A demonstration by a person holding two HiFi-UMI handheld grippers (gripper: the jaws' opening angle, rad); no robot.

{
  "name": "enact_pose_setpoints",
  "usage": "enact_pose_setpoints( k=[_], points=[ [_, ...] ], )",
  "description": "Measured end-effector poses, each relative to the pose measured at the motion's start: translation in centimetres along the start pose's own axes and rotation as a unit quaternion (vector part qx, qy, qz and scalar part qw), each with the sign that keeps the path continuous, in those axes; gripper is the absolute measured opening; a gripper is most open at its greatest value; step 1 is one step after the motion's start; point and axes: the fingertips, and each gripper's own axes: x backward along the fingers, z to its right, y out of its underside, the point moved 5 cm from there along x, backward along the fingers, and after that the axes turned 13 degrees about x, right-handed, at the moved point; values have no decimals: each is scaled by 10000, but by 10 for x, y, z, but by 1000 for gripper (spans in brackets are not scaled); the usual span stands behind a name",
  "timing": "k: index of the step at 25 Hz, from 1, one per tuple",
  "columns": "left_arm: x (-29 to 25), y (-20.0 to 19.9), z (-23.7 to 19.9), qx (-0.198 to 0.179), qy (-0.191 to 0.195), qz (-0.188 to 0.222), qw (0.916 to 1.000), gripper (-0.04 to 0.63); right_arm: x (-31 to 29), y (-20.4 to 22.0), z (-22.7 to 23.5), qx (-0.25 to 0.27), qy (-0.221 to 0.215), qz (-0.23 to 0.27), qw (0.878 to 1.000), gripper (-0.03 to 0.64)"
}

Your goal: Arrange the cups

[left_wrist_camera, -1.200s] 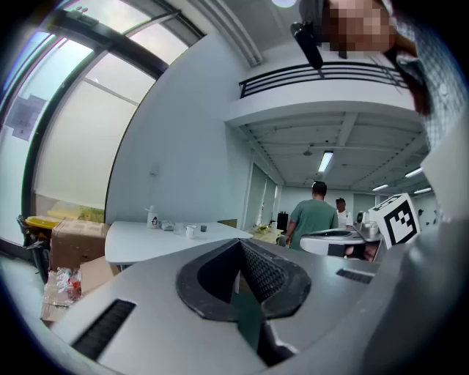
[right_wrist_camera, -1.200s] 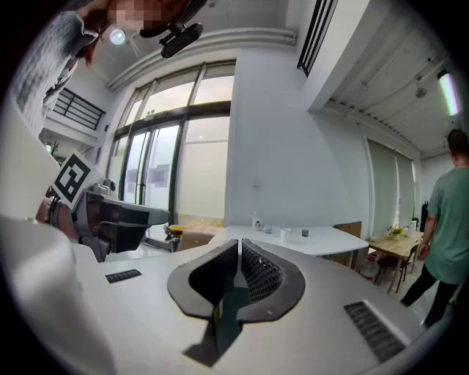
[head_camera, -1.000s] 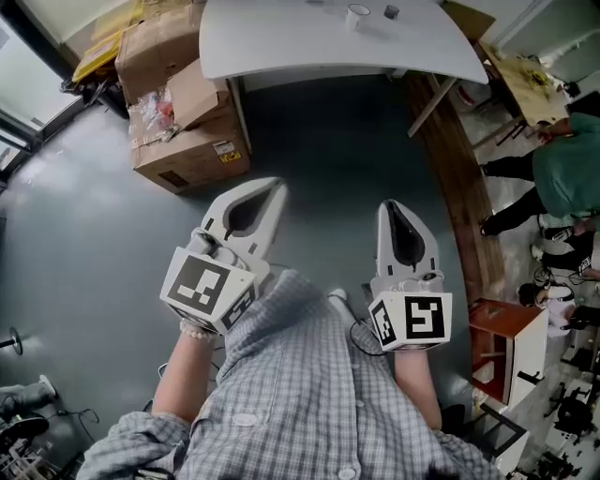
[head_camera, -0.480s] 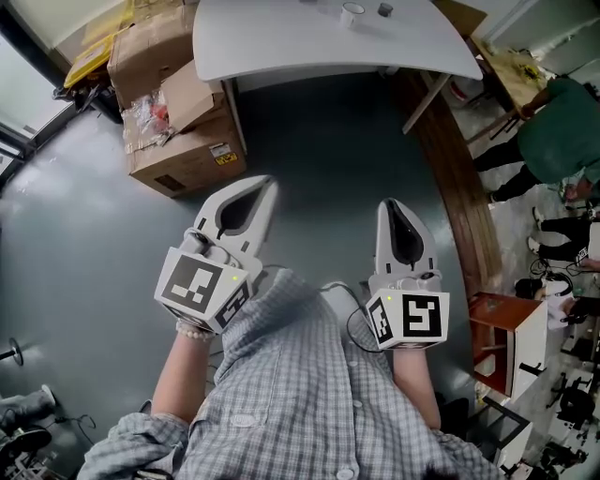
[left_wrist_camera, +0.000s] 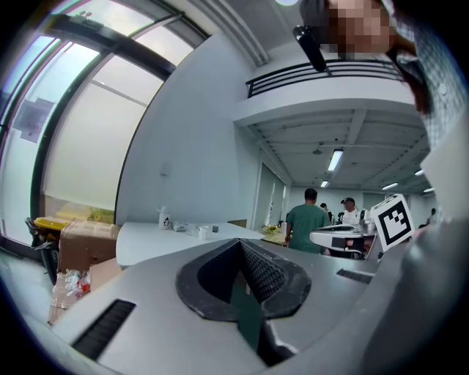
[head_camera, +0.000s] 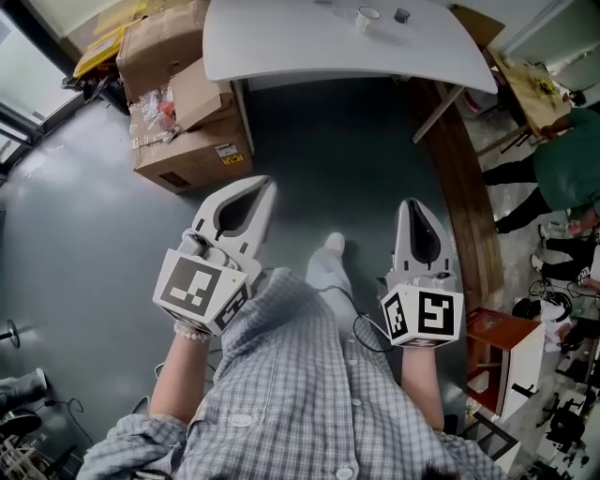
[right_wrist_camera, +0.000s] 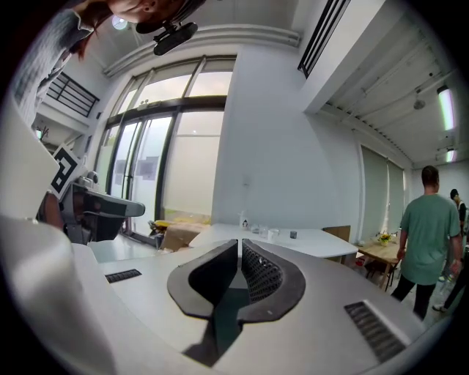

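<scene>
Your left gripper [head_camera: 265, 185] and right gripper [head_camera: 413, 203] are both closed, nothing between the jaws (both over the floor [head_camera: 337, 141]). White cup [head_camera: 366, 17] sits on the table [head_camera: 281, 42] at 12 o'clock, well apart.

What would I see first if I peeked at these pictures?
Two big white grippers stick out in front of the person: the left gripper and the right gripper, both shut on nothing, above the grey floor. Farther ahead stands a white table with small cups on it, and cardboard boxes sit to its left.
</scene>
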Motion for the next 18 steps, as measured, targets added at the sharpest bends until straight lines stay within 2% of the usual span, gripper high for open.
enact_pose_setpoints(
  k=[6,12,18],
  points=[
    [-45,-12,-5,-64,-298,128,9995,9,-54,8,37,78,-303,187,9993,32],
    [-117,-18,-7,129,-592,146,9981,9,-118,16,87,130,-654,261,9974,32],
    [-186,-25,2,125,-764,226,9967,9,-174,29,141,84,-950,271,9951,32]
  ],
)
